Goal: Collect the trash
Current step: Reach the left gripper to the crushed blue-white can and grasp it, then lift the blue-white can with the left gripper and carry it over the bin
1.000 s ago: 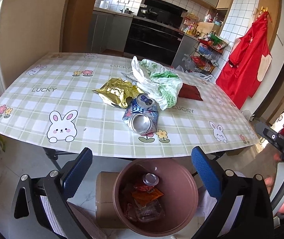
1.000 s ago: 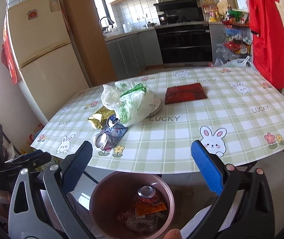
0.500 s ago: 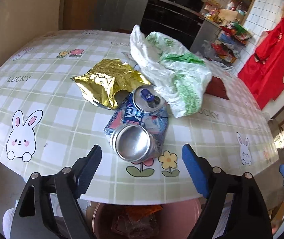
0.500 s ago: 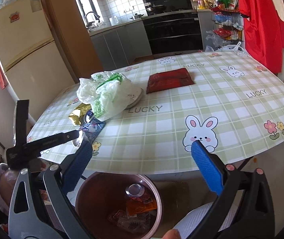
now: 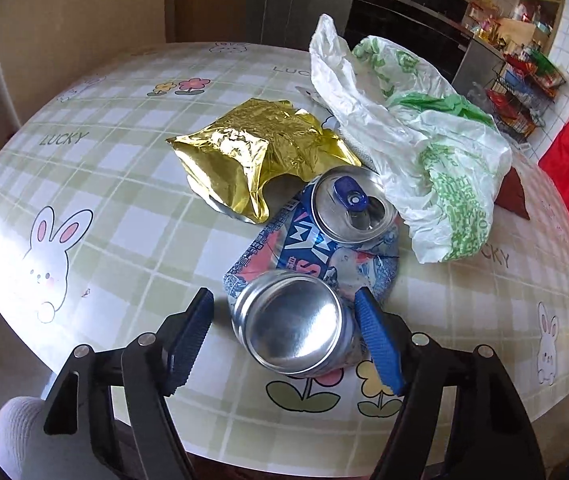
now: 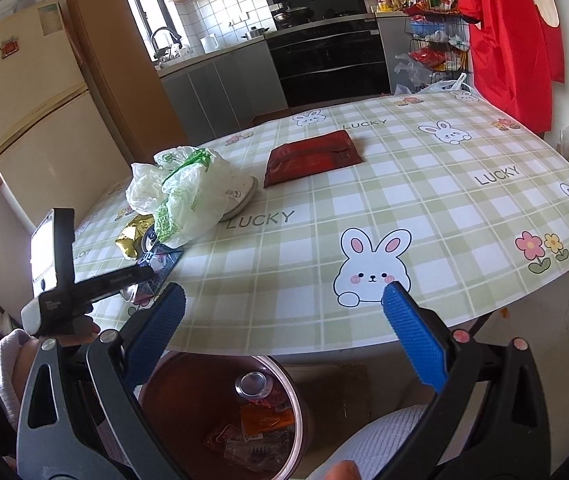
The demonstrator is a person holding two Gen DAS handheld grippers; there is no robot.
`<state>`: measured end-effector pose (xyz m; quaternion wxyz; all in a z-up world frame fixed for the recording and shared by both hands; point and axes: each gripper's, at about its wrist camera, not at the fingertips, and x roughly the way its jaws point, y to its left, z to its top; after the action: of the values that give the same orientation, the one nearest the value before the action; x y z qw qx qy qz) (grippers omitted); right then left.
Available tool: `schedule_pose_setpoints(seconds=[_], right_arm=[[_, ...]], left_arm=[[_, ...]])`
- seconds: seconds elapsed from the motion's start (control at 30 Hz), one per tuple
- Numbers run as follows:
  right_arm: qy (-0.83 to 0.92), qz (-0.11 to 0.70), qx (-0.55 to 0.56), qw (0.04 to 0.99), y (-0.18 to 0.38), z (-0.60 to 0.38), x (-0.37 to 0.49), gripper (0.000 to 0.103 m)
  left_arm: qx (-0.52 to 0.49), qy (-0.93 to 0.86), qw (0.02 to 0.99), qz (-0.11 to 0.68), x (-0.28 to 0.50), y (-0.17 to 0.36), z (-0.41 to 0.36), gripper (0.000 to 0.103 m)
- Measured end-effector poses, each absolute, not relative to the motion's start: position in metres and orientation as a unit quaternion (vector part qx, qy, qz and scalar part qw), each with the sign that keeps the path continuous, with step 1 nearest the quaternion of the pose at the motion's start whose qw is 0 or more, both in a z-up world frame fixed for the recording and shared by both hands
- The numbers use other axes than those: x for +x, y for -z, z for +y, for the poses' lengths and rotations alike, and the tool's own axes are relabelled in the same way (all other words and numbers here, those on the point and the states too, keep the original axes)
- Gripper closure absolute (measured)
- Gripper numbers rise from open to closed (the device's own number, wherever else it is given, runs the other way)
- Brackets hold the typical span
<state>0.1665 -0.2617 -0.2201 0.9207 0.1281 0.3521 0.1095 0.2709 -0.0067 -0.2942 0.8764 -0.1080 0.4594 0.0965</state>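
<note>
A crushed blue drink can (image 5: 316,248) lies near the front edge of the table (image 5: 124,240), its silver bottom toward me. My left gripper (image 5: 282,300) straddles that end with its jaws closing. The right pad (image 5: 376,340) is against the can's side, while the left pad (image 5: 188,332) stands a little off it. Behind the can lie a gold foil bag (image 5: 252,152) and a white-green plastic bag (image 5: 424,140). My right gripper (image 6: 284,292) hangs open with nothing in it at the table's edge, above a brown bin (image 6: 188,388).
A red packet (image 6: 312,158) lies further back on the table (image 6: 424,208). The bin holds a can (image 6: 252,384) and several wrappers. A gloved hand (image 6: 8,352) grips the left tool. A fridge, kitchen counters and a red garment surround the table.
The left gripper moved forward and down from above the bin to the can on the table, and its jaws narrowed. The right gripper came slightly closer to the table edge.
</note>
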Motion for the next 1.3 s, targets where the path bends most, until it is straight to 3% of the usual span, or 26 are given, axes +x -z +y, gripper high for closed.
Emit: schedule_pose_setpoints(seconds=[0.13, 0.2, 0.27, 0.87, 1.3], right_arm=[[-0.108, 0.349, 0.129, 0.922, 0.217, -0.262, 0.165, 0.005], [-0.111, 0.349, 0.128, 0.922, 0.215, -0.261, 0.164, 0.005], [-0.113, 0.348, 0.123, 0.922, 0.213, -0.258, 0.162, 0.005], [-0.110, 0.330, 0.087, 0.933, 0.200, -0.232, 0.160, 0.005], [-0.134, 0.327, 0.055, 0.934, 0.190, -0.194, 0.181, 0.005]], left_arm=[[-0.091, -0.087, 0.880, 0.458, 0.266, 0.294, -0.011, 0.033], [-0.092, -0.085, 0.881, 0.457, 0.264, 0.294, -0.010, 0.041], [-0.102, -0.076, 0.883, 0.452, 0.261, 0.294, -0.005, 0.042], [-0.199, -0.016, 0.904, 0.378, 0.168, 0.244, 0.066, 0.045], [-0.215, 0.005, 0.907, 0.364, 0.168, 0.246, 0.079, 0.047]])
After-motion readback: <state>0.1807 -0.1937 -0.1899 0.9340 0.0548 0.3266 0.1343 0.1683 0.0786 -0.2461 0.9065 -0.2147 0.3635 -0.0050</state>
